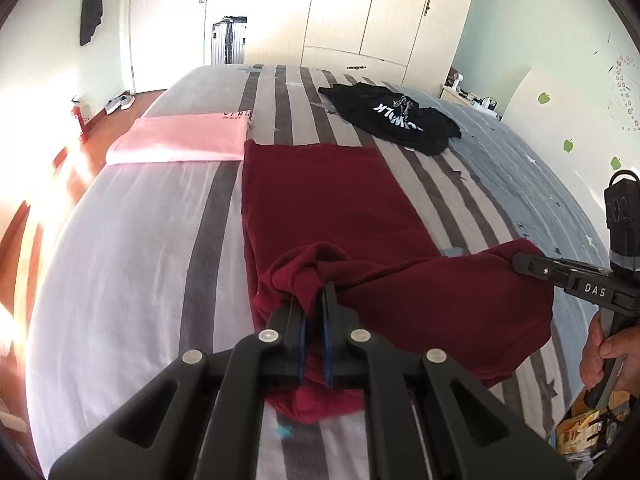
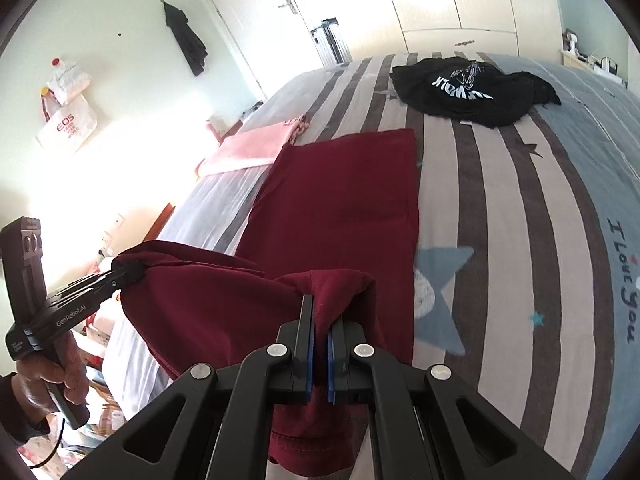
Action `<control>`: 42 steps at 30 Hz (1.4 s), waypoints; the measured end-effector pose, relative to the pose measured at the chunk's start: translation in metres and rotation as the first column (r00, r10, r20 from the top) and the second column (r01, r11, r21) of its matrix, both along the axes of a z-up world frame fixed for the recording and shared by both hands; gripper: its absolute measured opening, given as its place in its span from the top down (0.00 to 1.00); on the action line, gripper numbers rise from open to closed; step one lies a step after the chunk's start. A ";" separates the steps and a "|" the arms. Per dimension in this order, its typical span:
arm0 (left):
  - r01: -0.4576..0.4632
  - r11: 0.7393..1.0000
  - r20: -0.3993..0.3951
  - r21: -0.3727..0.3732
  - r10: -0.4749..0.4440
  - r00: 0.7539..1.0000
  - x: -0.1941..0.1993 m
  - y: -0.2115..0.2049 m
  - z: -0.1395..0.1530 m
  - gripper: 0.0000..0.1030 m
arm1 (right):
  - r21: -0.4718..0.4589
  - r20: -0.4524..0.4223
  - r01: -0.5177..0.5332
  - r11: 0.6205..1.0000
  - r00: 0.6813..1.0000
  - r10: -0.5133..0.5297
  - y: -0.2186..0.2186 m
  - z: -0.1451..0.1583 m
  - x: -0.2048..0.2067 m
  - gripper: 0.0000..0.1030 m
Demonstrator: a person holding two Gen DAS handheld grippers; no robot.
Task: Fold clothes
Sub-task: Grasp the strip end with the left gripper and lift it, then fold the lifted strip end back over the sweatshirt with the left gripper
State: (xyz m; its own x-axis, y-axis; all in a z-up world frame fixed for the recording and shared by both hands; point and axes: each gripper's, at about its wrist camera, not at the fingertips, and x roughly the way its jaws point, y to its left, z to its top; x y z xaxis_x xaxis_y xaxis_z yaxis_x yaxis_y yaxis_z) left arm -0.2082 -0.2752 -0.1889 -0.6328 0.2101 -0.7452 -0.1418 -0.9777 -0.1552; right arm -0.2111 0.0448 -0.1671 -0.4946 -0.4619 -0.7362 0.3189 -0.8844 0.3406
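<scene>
A dark red garment (image 1: 328,204) lies lengthwise on the striped bed (image 1: 132,240), its near end lifted between both grippers. My left gripper (image 1: 314,300) is shut on one near corner of it; it also shows in the right wrist view (image 2: 128,270). My right gripper (image 2: 322,312) is shut on the other near corner of the red garment (image 2: 348,196); it shows at the right in the left wrist view (image 1: 518,260). The lifted cloth sags between them above the flat part.
A folded pink garment (image 1: 184,138) lies at the bed's far left. A crumpled black T-shirt (image 1: 396,114) with white print lies at the far right. Wardrobes (image 1: 360,12), a door and a suitcase (image 1: 229,40) stand beyond the bed. Clutter lies on the floor (image 2: 100,396).
</scene>
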 end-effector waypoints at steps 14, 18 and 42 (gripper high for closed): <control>0.066 0.994 0.164 -0.092 -0.050 0.985 -0.169 0.004 -0.068 0.96 | -0.070 0.103 0.000 0.998 0.995 0.007 0.002 -0.068 -0.176 0.96; 0.052 0.998 0.223 -0.044 -0.041 0.974 -0.184 -0.005 -0.095 0.95 | -0.077 0.171 0.005 0.997 0.985 0.009 -0.001 -0.098 -0.200 0.96; 0.137 0.987 0.174 -0.080 -0.122 0.977 -0.102 0.001 -0.086 0.75 | 0.071 0.154 -0.088 0.994 0.985 0.076 0.002 -0.101 -0.104 0.46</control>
State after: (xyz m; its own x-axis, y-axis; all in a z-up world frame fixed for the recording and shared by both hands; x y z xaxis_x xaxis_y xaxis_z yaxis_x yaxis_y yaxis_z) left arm -0.3103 -0.2737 -0.2748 -0.4690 0.2080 -0.8584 -0.2476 -0.9639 -0.0983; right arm -0.3149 0.0464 -0.2680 -0.3377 -0.4351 -0.8347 0.3416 -0.8829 0.3220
